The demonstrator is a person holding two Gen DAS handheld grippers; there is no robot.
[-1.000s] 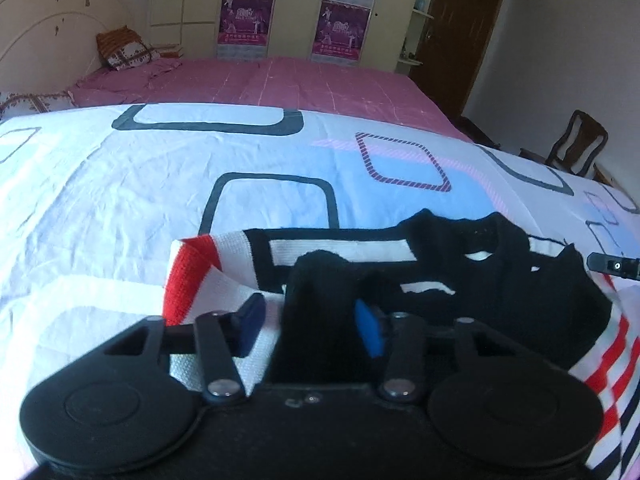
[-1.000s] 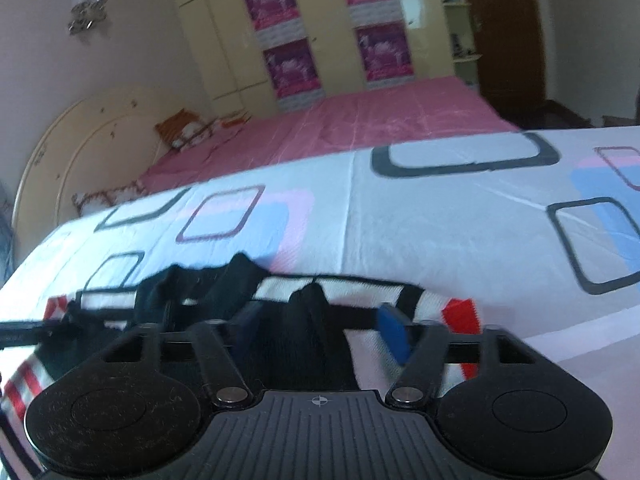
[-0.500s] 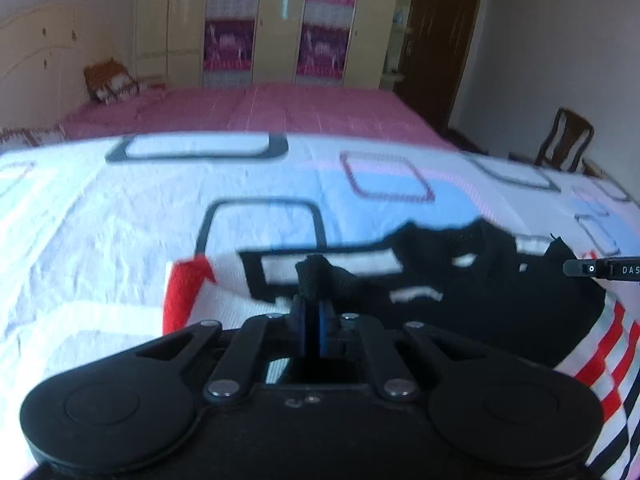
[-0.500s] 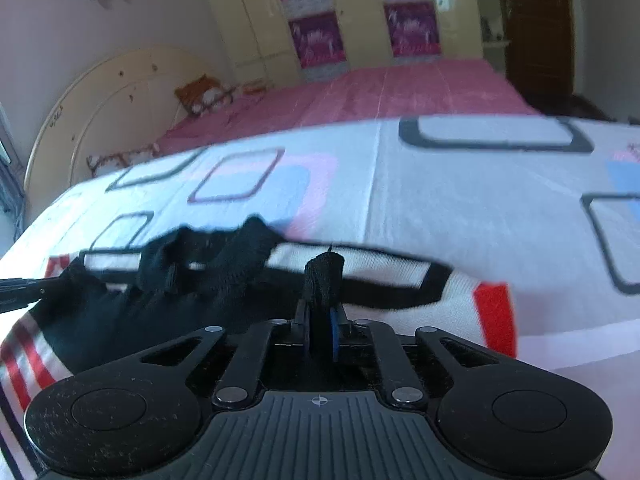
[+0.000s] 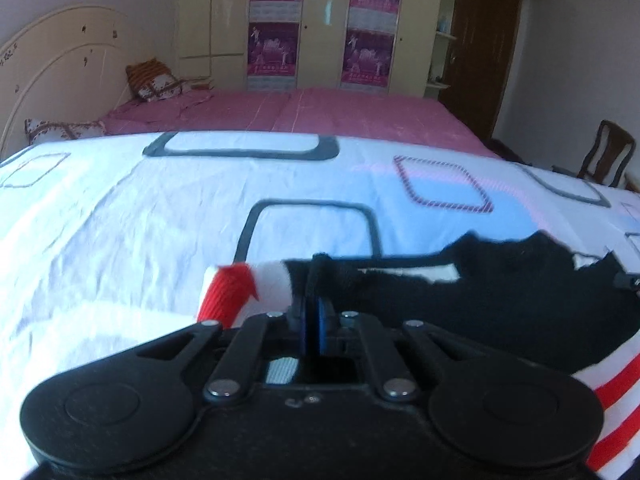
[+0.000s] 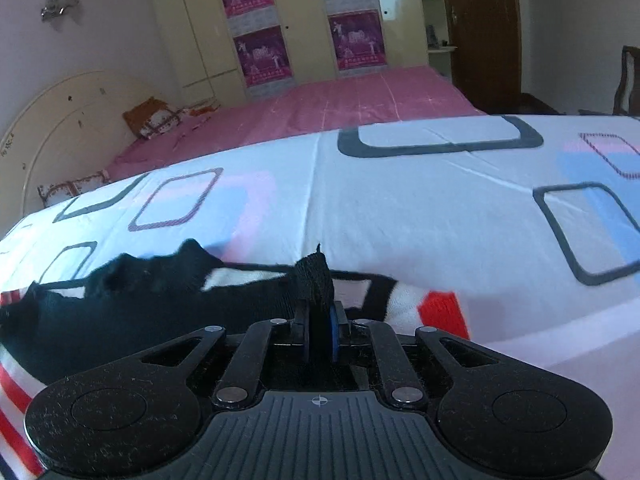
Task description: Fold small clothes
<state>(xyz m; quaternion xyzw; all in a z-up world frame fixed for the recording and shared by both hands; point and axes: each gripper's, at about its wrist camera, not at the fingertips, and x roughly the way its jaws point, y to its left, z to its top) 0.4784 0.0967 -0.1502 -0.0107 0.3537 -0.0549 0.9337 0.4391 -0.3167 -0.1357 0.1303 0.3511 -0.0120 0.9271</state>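
A small knitted sweater (image 5: 460,312), black with white and red stripes, lies on the white bed sheet (image 5: 160,216). My left gripper (image 5: 313,320) is shut on a black fold of the sweater near its red-tipped left sleeve (image 5: 228,292). My right gripper (image 6: 320,328) is shut on a black fold of the sweater (image 6: 316,276) near the right sleeve with its red band (image 6: 442,312). The sweater's black body (image 6: 120,300) stretches left in the right wrist view. Both pinched folds are lifted a little.
The patterned sheet (image 6: 400,208) stretches far ahead. Behind it are a pink bed (image 5: 300,116), a cream headboard (image 5: 60,76) with pillows, and wardrobes with purple posters (image 5: 276,24). A wooden chair (image 5: 608,160) stands at the right, near a dark door (image 5: 480,48).
Both grippers went from open around black folds of the sweater to shut on them, then lifted and pulled the cloth up and forward, bunching the sleeves.
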